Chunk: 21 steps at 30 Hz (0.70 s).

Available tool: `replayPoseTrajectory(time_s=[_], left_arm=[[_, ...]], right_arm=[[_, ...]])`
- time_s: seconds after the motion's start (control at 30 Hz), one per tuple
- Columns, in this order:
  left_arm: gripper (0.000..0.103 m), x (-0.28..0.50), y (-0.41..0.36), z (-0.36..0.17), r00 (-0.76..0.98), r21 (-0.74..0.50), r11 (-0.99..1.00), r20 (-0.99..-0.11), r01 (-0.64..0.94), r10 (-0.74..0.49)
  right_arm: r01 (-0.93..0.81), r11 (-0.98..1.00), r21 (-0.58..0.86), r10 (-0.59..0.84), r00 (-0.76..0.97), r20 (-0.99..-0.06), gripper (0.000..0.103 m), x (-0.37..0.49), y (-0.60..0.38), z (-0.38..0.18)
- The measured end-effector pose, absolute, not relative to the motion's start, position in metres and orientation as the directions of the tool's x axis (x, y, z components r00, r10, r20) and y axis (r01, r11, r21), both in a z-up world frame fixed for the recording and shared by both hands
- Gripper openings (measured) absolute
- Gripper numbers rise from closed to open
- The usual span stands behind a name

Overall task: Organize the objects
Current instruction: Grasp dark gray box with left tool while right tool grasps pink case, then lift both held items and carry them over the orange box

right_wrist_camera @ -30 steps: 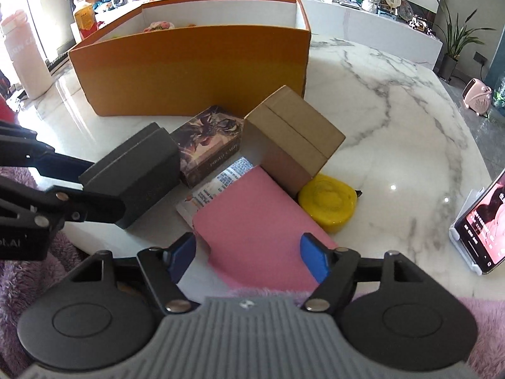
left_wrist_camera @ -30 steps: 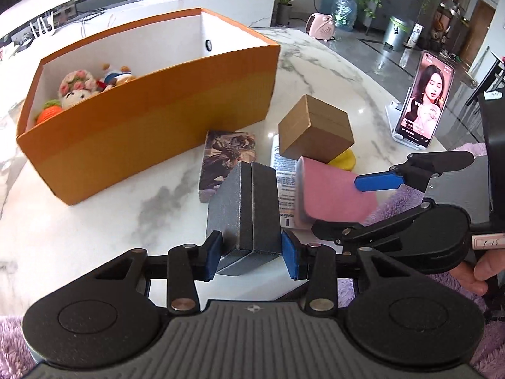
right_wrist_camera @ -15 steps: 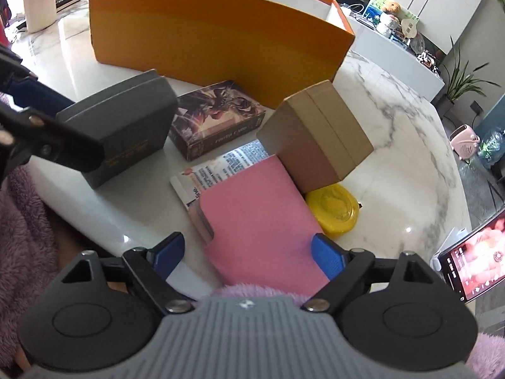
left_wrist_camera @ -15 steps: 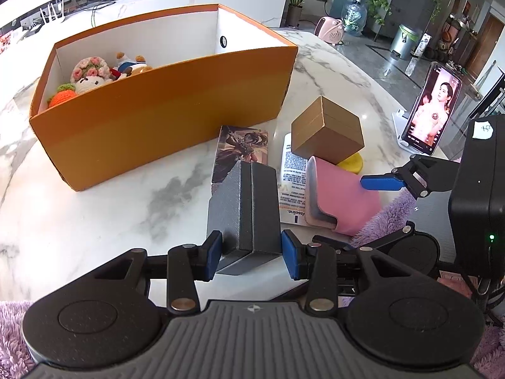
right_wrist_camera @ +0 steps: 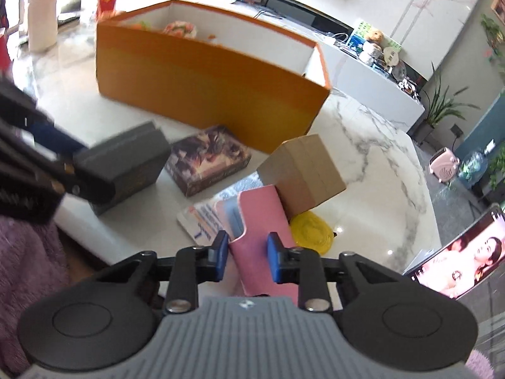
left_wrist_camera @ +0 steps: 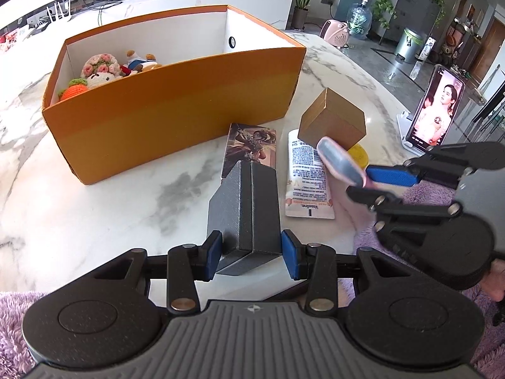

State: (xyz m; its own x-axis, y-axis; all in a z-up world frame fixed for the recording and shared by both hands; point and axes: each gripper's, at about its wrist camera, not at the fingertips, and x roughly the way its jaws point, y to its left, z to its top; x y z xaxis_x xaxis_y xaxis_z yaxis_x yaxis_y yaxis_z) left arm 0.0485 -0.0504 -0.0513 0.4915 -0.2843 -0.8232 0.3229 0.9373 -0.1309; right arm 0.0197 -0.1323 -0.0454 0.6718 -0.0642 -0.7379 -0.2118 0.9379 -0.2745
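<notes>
My left gripper (left_wrist_camera: 251,254) is shut on a dark grey box (left_wrist_camera: 246,208), held just above the marble table near its front edge; the same grey box (right_wrist_camera: 126,161) shows at the left of the right wrist view. My right gripper (right_wrist_camera: 247,257) is closing its jaws on a pink case (right_wrist_camera: 262,211), and both blue pads touch its sides. From the left wrist view the pink case (left_wrist_camera: 339,161) stands tilted on edge in the right gripper (left_wrist_camera: 366,183). Behind stands the open orange box (left_wrist_camera: 176,120) with soft toys (left_wrist_camera: 98,72) in its left end.
On the table lie a picture-printed card box (left_wrist_camera: 251,145), a brown carton (left_wrist_camera: 331,123) tipped over a yellow round thing (left_wrist_camera: 358,154), and a white printed tube (left_wrist_camera: 306,173). A phone on a stand (left_wrist_camera: 437,107) is at the right edge. A fluffy purple sleeve (left_wrist_camera: 426,195) is near.
The right gripper's jaws have narrowed from wide apart onto the pink case, which has turned from lying flat to standing on edge and risen. The left gripper still holds the grey box.
</notes>
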Motion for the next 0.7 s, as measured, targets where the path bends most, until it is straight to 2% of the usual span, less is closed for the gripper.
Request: replayPoseTrajectory(time_s=[0.13,0.27,0.33,0.43,0.7], left_arm=[[0.047,0.047,-0.046,-0.051,0.490,-0.136,0.940,-0.825,0.313,-0.283],[0.047,0.046,-0.039,-0.050,0.473,-0.168,0.941,-0.830,0.295,-0.296],[0.047,0.046,-0.037,-0.051,0.467,-0.180,0.940,-0.831,0.289,-0.302],[0.047,0.046,-0.037,-0.051,0.464,-0.184,0.940,-0.832,0.287,-0.305],[0.047,0.055,-0.038,-0.051,0.442,-0.188,0.936,-0.842,0.298,-0.310]], right_arm=[[-0.162,0.979,-0.123,0.022,0.686,-0.728,0.018,0.022,-0.146,-0.016],[-0.131,0.972,0.193,0.232,0.632,-0.739,0.016,0.028,-0.168,0.004],[-0.120,0.952,0.282,0.295,0.601,-0.743,0.016,0.033,-0.171,0.002],[-0.094,0.940,0.327,0.322,0.556,-0.766,0.016,0.040,-0.167,-0.011],[-0.071,0.949,0.306,0.295,0.534,-0.792,0.018,0.049,-0.165,-0.031]])
